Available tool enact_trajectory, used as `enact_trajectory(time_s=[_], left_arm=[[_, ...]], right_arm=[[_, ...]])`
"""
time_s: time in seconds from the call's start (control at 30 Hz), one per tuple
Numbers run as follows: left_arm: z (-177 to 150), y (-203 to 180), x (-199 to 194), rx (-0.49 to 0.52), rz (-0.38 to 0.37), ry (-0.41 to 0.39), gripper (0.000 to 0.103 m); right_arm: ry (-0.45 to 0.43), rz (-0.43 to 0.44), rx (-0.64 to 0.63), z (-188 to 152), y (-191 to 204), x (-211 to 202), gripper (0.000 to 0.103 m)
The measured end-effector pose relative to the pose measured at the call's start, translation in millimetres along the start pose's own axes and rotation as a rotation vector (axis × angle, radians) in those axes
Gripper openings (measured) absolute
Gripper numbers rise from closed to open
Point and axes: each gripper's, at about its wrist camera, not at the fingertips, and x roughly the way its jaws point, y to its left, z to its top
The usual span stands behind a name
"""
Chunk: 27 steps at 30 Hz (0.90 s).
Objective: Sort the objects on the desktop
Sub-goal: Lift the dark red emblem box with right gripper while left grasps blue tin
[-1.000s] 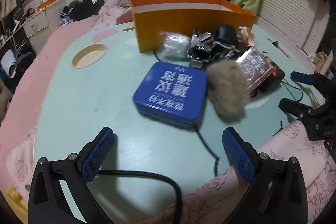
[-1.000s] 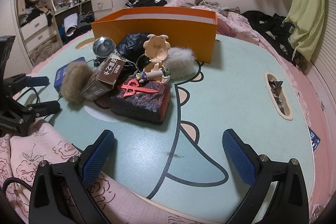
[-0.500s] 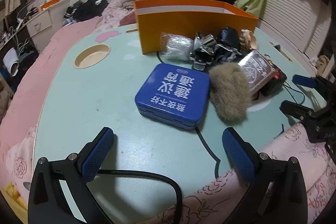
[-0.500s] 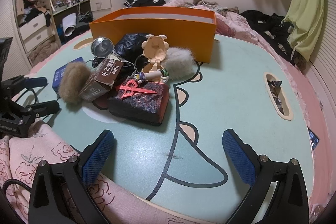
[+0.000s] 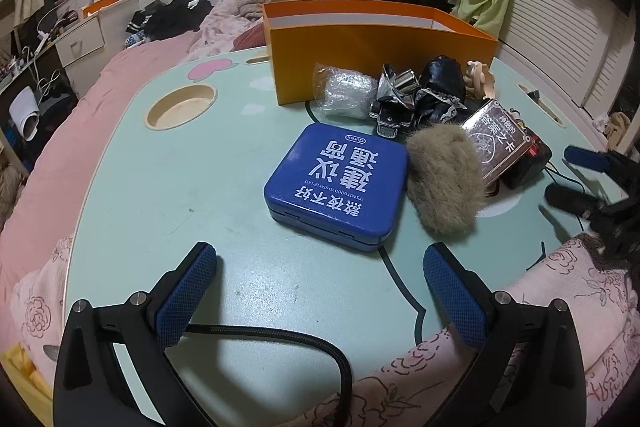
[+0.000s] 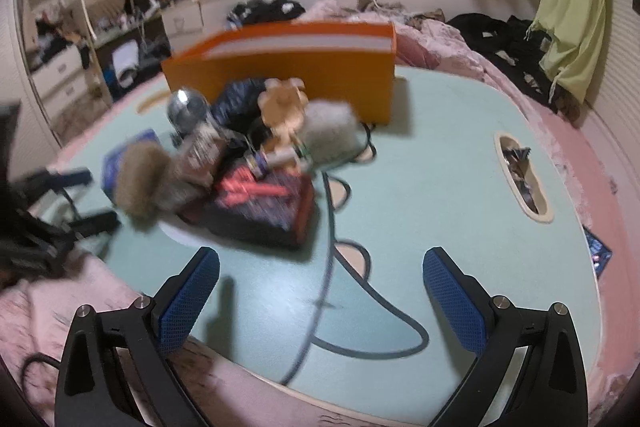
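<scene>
A pile of objects lies on the mint-green table [image 5: 168,187] in front of an orange box [image 5: 360,39]. In the left wrist view I see a blue tin [image 5: 340,183], a brown fur puff [image 5: 444,183], a clear packet [image 5: 344,95], a silver clip lamp [image 5: 396,95] and a brown carton [image 5: 496,139]. My left gripper [image 5: 320,287] is open and empty, just short of the blue tin. My right gripper [image 6: 320,287] is open and empty, in front of a dark red-trimmed box [image 6: 264,211]. The right wrist view is motion-blurred; the orange box [image 6: 288,67] stands behind the pile there.
A round recess [image 5: 182,105] sits in the table at the left. A long slot [image 6: 520,175] with scraps is at the right. A black cable [image 5: 280,339] runs under my left gripper. Pink bedding [image 5: 560,287] borders the table edge. My right gripper shows in the left wrist view [image 5: 580,179].
Both grippers have moved forward toward the pile, and the objects look nearer. The right wrist view has gone blurred with motion. Both stay open and empty.
</scene>
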Motion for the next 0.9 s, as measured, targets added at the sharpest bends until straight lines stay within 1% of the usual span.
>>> enact_trajectory(time_s=[0.07,0.13,0.2,0.27,0.3,0.33,0.37,0.43,0.6,0.67,0.7,0.8,0.83,0.87,0.9], left_arm=[[-0.2,0.0,0.0,-0.002,0.002,0.0,0.103],[-0.3,-0.1,0.0,-0.003,0.002,0.0,0.103],[-0.3,-0.3,0.0,-0.004,0.004,0.0,0.103],[-0.4,-0.5,0.0,-0.005,0.005,0.0,0.103],[-0.4,-0.5,0.0,-0.006,0.005,-0.001,0.103],[-0.4,-0.5,0.1,-0.006,0.006,0.0,0.103],[-0.3,-0.5,0.2,-0.006,0.006,-0.001,0.103],[-0.7,-0.3,-0.8,-0.007,0.006,-0.002,0.103],[-0.4,-0.4,-1.9,-0.012,0.01,-0.005,0.103],[0.5,-0.8,-2.0,-0.017,0.015,-0.005,0.103],[0.7,-0.3,-2.2,-0.02,0.017,-0.004,0.103],[1.9,1.3,-2.4,-0.031,0.027,0.004,0.103],[2.2,4.0,-3.6,-0.044,0.028,0.008,0.103],[4.0,6.4,-6.4,-0.059,0.037,0.0,0.103],[6.1,8.8,-9.9,-0.066,0.041,-0.013,0.103]], right_arm=[[-0.02,0.028,0.009,9.2,3.2,-1.9,0.103],[-0.004,0.032,-0.01,18.8,10.7,3.8,0.101],[0.03,0.019,-0.045,26.6,20.3,15.0,0.094],[0.075,0.024,-0.062,30.5,26.1,27.7,0.076],[0.092,0.037,-0.058,31.2,25.8,31.7,0.069],[0.099,0.045,-0.056,30.9,25.9,33.4,0.066],[0.086,0.043,-0.053,30.1,25.2,31.4,0.064],[0.07,0.055,-0.042,24.4,23.2,27.2,0.062],[0.009,0.016,-0.028,1.0,15.3,8.8,0.062],[-0.009,0.015,0.0,-3.3,6.8,4.9,0.062],[-0.015,0.031,0.012,-3.9,3.4,4.4,0.062],[-0.017,0.028,0.01,-4.0,3.0,4.6,0.063],[-0.013,0.014,-0.006,-3.9,6.8,5.9,0.066],[-0.009,0.006,-0.021,-4.0,9.4,6.7,0.071],[-0.007,0.001,-0.029,-4.8,11.6,7.1,0.073]])
